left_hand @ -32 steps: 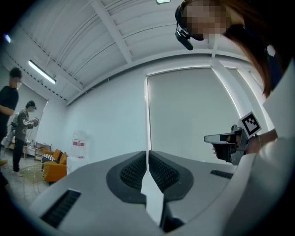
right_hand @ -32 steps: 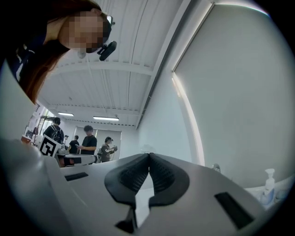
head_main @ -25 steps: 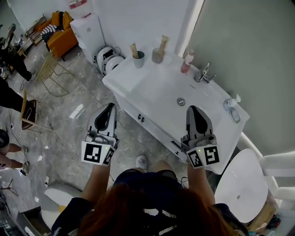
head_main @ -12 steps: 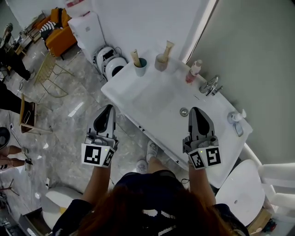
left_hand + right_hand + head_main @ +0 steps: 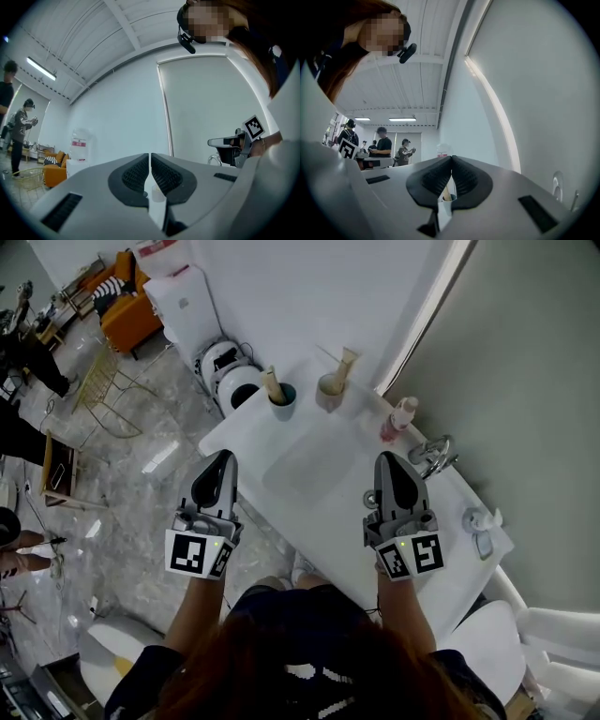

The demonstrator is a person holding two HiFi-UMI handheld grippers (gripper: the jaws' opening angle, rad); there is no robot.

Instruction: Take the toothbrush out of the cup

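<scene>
Toothbrush (image 5: 273, 383) stands upright in the teal cup (image 5: 282, 401) at the far edge of the counter (image 5: 244, 437), in the upper middle of the head view. By my reading, nothing of the task is done yet. Both claws are pressed together with nothing gripped. The left claw (image 5: 223, 457) hangs at the counter's left corner and the right claw (image 5: 387, 458) over its right part, each well apart from the cup. Everything is left to do: reach the cup, open a claw, close on the handle and lift it clear. The other claw may have to steady the cup.

The white counter runs aslant from upper left to lower right, with a shallow basin (image 5: 309, 460) sunk in it. Along its far edge, right of the teal cup, stand a beige cup (image 5: 330, 387) holding a tube (image 5: 348, 360), a pink bottle (image 5: 397, 418) and a faucet (image 5: 433, 456). Grey marbled floor (image 5: 141, 484) fills the left of the frame — an orange armchair (image 5: 127, 315) sits in the upper left corner.
</scene>
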